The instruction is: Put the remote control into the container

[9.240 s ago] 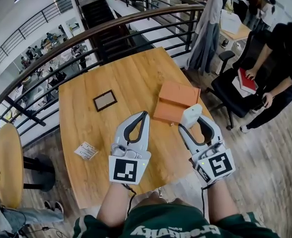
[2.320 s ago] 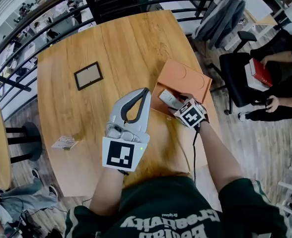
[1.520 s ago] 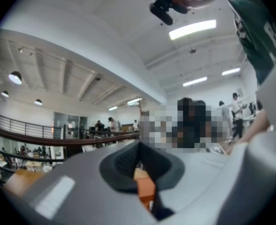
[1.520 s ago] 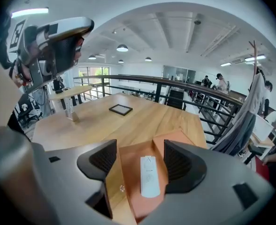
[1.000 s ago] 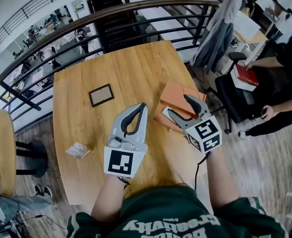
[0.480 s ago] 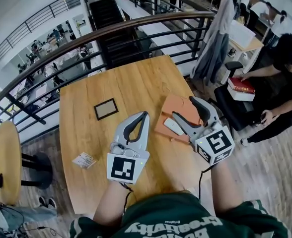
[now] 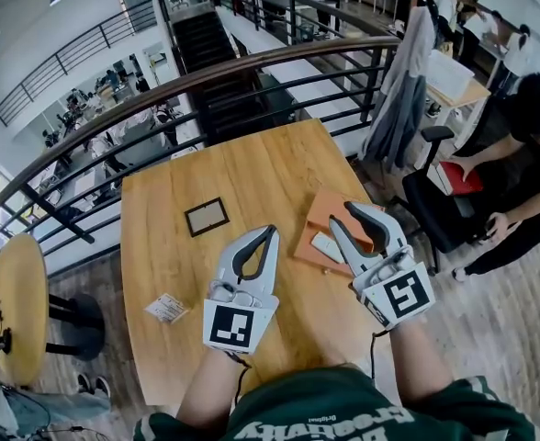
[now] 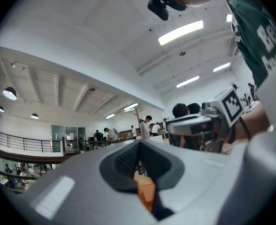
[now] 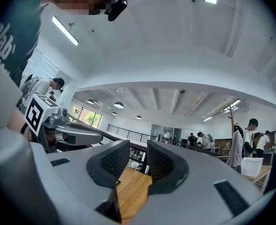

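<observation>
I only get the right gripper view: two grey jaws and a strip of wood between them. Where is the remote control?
Observer: In the head view the remote control lies inside the orange container.
Operator: Is my gripper near it?
Observer: Yes. The right gripper overlaps the container's right part, just right of the remote control.
Operator: And the other one?
Observer: The left gripper is shut, holds nothing, and is over the table left of the container.

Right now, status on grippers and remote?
Left gripper shut, empty. Right gripper closing, nothing between its jaws. Remote control lying in orange container. Nothing in the way.
</observation>
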A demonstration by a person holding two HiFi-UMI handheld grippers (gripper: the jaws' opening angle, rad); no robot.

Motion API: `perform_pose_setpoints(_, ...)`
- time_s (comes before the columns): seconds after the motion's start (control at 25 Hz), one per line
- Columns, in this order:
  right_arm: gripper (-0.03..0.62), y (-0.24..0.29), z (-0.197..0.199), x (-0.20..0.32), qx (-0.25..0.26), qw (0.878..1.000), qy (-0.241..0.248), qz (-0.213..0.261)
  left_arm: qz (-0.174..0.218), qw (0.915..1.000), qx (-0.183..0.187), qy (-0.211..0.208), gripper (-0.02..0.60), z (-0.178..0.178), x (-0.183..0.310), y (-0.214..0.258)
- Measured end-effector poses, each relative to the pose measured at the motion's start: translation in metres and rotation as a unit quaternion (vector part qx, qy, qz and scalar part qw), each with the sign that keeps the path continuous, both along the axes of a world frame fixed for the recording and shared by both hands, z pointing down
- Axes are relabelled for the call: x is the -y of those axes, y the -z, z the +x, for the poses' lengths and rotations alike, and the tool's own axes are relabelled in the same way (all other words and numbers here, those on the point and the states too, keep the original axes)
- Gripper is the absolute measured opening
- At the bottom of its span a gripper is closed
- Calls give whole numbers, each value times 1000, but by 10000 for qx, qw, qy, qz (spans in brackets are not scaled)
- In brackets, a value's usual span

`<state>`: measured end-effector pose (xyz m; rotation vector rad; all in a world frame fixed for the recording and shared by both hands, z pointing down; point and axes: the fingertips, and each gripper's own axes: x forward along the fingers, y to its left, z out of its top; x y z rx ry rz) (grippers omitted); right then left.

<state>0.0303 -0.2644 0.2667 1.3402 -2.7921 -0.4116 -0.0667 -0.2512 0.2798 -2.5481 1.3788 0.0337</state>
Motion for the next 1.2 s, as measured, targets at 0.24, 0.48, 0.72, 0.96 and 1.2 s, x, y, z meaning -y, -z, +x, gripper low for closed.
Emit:
perform_pose_setpoints(0.24, 35, -7, -21, -3, -34, 9998, 168, -39, -8, 10000, -20, 75, 0, -12, -2, -3)
perform_pose_setpoints(0.48, 18, -11, -34, 0, -46, 9996, 270, -21, -13, 9999, -26, 156, 0, -22, 1, -4)
perform_pose_setpoints(0.72, 18, -15, -38, 1, -107, 9997, 235, -42, 3, 9999, 7, 132, 0, -26, 0, -5)
perform_pose_setpoints(0.96, 18, -16, -33, 2, -89, 9998, 167, -79, 115, 9999, 68, 87, 0, -22, -3, -1)
perform_pose_setpoints(1.2, 18, -13, -28, 4, -40, 10000, 80, -25, 115, 9998, 124, 54, 0, -18, -4, -1)
